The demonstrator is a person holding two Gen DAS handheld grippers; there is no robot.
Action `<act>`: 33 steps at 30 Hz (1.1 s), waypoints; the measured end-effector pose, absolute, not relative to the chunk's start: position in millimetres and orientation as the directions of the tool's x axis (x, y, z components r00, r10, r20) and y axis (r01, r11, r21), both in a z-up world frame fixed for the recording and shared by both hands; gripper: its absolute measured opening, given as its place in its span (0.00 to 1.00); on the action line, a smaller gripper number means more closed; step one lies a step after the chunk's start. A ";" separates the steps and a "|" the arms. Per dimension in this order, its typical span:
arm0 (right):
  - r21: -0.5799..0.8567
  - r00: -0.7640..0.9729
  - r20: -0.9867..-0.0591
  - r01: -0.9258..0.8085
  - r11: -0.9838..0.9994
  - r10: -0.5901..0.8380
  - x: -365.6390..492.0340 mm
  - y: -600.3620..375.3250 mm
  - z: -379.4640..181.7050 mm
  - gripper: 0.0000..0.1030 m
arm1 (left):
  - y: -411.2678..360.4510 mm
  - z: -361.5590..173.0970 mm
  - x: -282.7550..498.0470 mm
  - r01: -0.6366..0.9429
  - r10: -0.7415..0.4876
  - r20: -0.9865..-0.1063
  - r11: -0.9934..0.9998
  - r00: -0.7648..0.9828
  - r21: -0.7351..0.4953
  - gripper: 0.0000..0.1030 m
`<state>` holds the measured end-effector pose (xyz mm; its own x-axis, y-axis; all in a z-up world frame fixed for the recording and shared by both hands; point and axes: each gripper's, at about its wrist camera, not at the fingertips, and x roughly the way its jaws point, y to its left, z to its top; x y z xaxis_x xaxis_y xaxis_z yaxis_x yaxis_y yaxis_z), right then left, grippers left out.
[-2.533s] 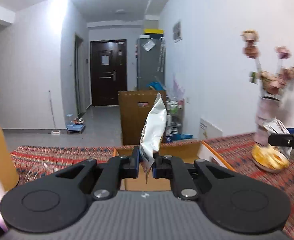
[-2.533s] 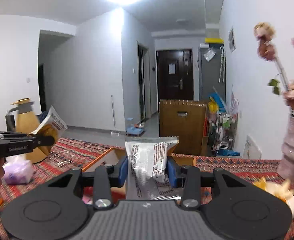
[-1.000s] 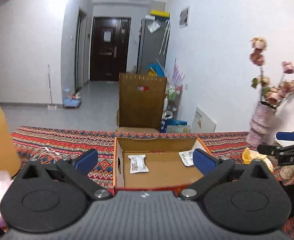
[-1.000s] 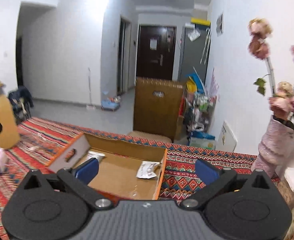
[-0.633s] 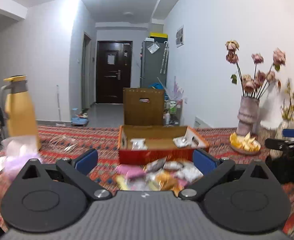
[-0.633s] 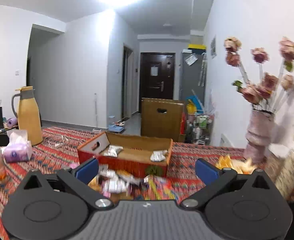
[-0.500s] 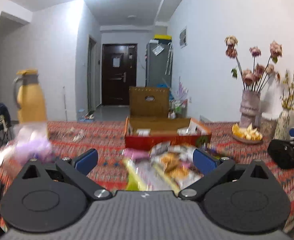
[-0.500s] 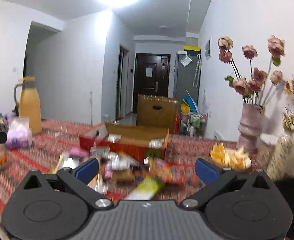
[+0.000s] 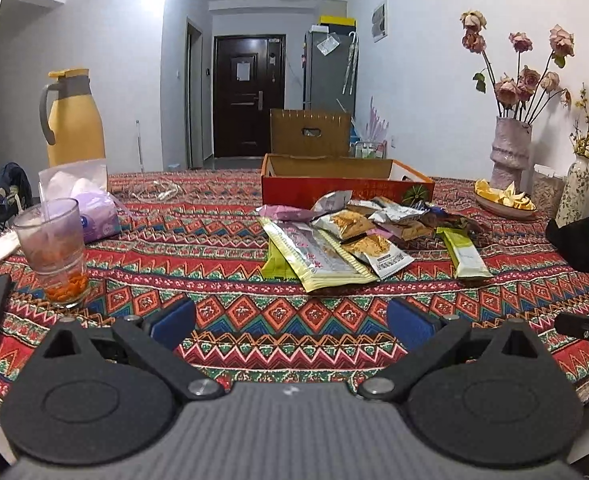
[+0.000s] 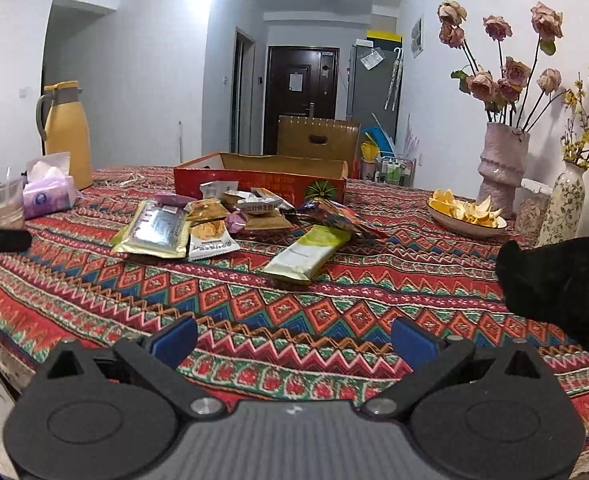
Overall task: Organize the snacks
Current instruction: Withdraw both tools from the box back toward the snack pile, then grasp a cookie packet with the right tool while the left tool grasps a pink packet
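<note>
— What's my table (image 9: 230, 264) carrying?

— A red patterned cloth, and on it my red cardboard box (image 9: 346, 190) at the far side, with a heap of snack packets (image 9: 358, 240) just before it.

— And to my left?

— A glass (image 9: 56, 252), a purple tissue pack (image 9: 90, 204), a yellow jug (image 9: 74, 120). On my right, a dish of orange peel (image 10: 468, 212), two vases (image 10: 502, 168) and something black (image 10: 562, 276) I cannot identify.

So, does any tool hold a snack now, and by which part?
Nothing is held. The left tool and the right tool are both open, with only tablecloth between their fingers.
</note>
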<state>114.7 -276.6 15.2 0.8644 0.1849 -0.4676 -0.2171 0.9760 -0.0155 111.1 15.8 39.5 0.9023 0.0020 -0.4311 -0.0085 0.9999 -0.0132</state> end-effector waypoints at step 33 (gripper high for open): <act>0.001 0.712 -0.630 -0.398 0.917 0.309 335.9 -145.6 -17.3 0.47 | 50.3 35.1 390.6 0.003 -0.003 -0.547 1.000 0.837 0.000 1.00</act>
